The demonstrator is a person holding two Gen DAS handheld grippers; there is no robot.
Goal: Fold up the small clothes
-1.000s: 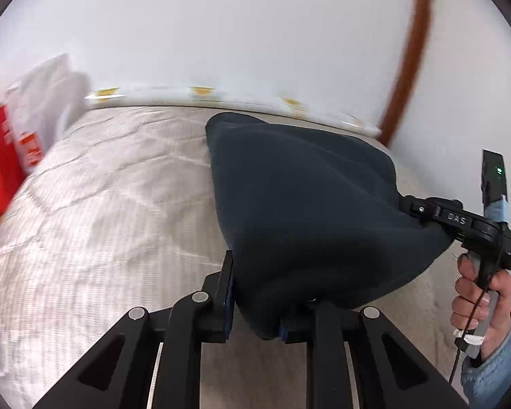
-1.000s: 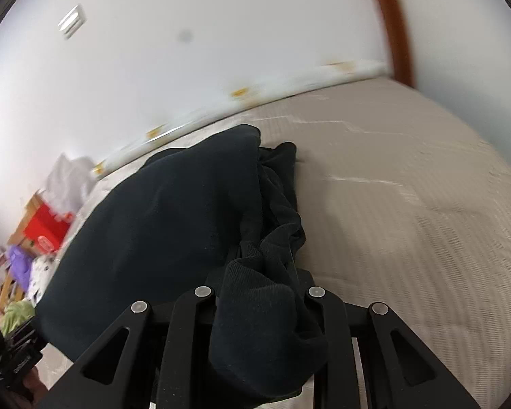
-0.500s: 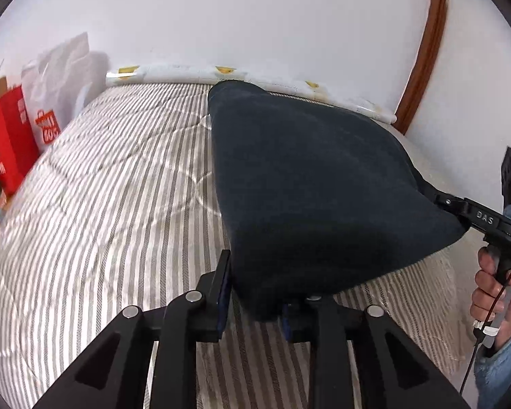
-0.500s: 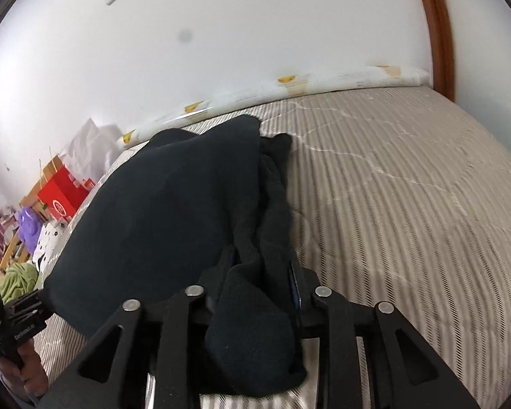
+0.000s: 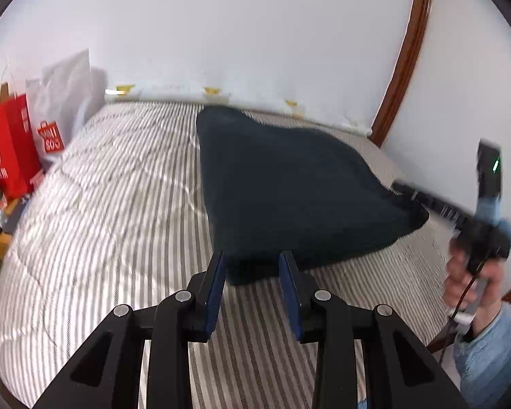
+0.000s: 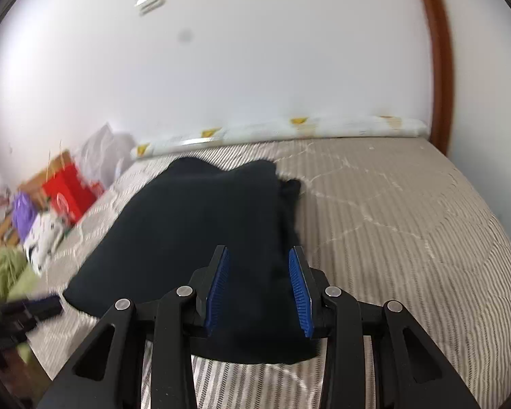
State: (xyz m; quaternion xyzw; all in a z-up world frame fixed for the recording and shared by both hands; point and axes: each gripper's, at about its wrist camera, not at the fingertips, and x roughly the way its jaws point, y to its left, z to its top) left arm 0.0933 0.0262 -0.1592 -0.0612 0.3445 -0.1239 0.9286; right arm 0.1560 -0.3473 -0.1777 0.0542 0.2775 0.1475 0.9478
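Striped mattress (image 5: 126, 225) carries dark garment (image 5: 289, 197), folded, centre toward 1 o'clock. Left gripper (image 5: 252, 274) and right gripper (image 6: 259, 283): jaws just opening, spread, cloth released. Fold laid; next likely smoothing or second fold.

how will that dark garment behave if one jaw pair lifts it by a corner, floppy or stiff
Probably floppy: the dark garment lies slumped on the striped bed with soft, rounded edges and a bunched fold on one side. It looks thick and fleecy, so likely light but bulky, sagging when lifted. The ribbed pads should grip the fuzzy surface without much slip.
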